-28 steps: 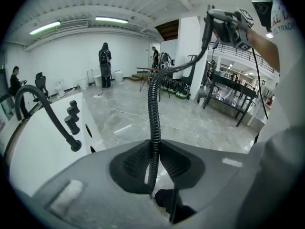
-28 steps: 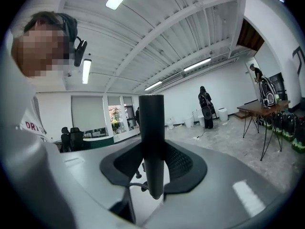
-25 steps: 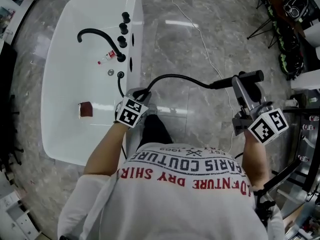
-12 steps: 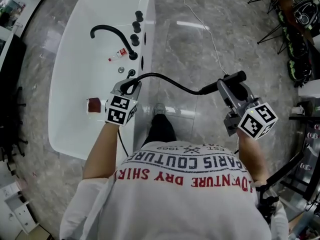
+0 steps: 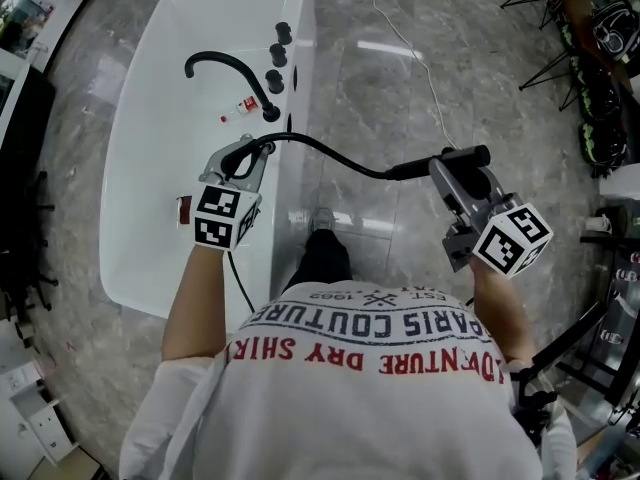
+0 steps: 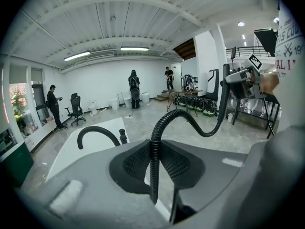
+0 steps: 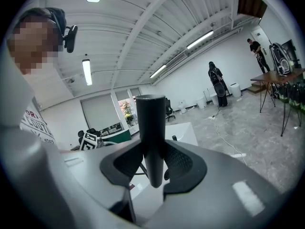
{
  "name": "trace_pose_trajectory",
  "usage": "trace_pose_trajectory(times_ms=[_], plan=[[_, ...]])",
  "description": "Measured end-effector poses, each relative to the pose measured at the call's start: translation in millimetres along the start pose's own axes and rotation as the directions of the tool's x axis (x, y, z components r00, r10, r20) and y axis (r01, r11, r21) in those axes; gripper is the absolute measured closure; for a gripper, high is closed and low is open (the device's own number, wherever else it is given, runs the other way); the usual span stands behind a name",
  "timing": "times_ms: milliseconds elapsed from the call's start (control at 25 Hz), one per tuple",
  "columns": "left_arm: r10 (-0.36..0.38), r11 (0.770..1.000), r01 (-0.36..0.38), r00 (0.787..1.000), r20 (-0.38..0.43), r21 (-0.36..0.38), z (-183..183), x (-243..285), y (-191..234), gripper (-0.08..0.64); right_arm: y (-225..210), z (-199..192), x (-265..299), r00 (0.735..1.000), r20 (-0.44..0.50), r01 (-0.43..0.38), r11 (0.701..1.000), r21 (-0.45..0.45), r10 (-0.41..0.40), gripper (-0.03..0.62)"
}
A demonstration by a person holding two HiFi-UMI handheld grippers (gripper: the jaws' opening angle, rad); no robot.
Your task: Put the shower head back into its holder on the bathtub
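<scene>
Your left hand-held gripper [image 5: 243, 155] is clenched on the black ribbed hose [image 5: 325, 149]. In the left gripper view the hose runs upright between the two pads, and both press on it. In the head view this gripper sits left of centre, over the right-hand rim of the white bathtub [image 5: 140, 198], which fills the upper left of the frame. From there the hose arcs rightward, clear of the tub, to the shower head [image 5: 478, 154] at centre right, above the grey marble floor [image 5: 400, 78]. Your right hand-held gripper [image 5: 452, 168] grasps the shower head by its black cylindrical body. In the right gripper view that body stands upright between the pads, flat end up. The shower head is well apart from the bathtub. A black curved spout [image 5: 215, 65] and black knobs [image 5: 276, 78] stand along the tub rim near the top of the frame. A small red-and-white item [image 5: 240, 106] lies in the tub just beside the spout's base. I cannot tell which fitting is the holder.
</scene>
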State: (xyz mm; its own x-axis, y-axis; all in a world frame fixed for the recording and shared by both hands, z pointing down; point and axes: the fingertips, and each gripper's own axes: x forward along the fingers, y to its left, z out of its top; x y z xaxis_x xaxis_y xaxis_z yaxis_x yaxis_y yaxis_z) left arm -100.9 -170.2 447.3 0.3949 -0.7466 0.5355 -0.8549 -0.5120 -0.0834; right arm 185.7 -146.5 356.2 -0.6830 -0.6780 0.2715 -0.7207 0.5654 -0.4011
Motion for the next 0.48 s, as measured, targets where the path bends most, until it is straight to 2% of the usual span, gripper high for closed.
trace_pose_trajectory(times_ms=[480], plan=[[0.049, 0.995, -0.054, 0.997, 0.057, 0.088, 45.5, 20.4, 42.1, 0.494, -13.0, 12.0, 30.8, 0.999, 0.037, -0.011, 0.999, 0.031, 0.010, 0.457]])
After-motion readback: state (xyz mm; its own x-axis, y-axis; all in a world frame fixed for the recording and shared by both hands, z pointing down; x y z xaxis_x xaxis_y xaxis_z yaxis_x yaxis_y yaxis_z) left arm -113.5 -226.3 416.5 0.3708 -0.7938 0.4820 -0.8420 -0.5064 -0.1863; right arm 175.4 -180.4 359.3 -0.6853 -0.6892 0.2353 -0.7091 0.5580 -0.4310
